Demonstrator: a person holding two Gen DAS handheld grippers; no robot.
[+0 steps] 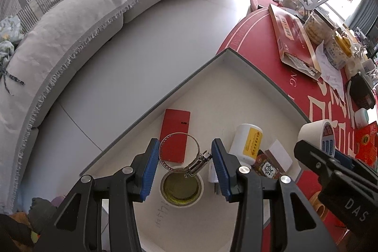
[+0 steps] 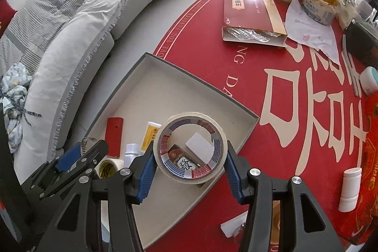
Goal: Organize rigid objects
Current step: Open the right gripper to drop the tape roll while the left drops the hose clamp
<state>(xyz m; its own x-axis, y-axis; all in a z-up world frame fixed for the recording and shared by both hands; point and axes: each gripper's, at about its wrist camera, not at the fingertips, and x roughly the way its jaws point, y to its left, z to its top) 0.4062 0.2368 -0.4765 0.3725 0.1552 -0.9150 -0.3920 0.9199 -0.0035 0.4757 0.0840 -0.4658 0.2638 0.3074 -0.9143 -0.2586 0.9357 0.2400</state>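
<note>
Steel hose clamp (image 1: 183,152) sits between the left gripper (image 1: 185,165) fingers (image 1: 148,167), held by its band on one side and the screw housing on the other. Thin springy ring, light, slick metal: judge it can twist out if gripped off-centre, so the housing is the safer hold. It hangs over the open grey box (image 1: 226,53), above a small tape roll (image 1: 182,188) and partly over a red card (image 1: 176,135), near the box's left wall. White bottle (image 1: 246,142) lies beside it.

Right wrist view: right gripper (image 2: 190,152) fingers (image 2: 147,169) pinch a roll of clear packing tape (image 2: 190,150) across its outer rim. Rigid card core, moderate weight, smooth sides; rim grip looks sound. It hovers over the box's near right side, above a mahjong-print pack (image 2: 183,161) and a white block (image 2: 198,145).

Box rests at the edge of a worktop (image 2: 271,115) under a red printed cloth, cluttered at the far side with jars and a carton (image 2: 250,13). Grey sofa (image 2: 70,39) and pale floor behind.
</note>
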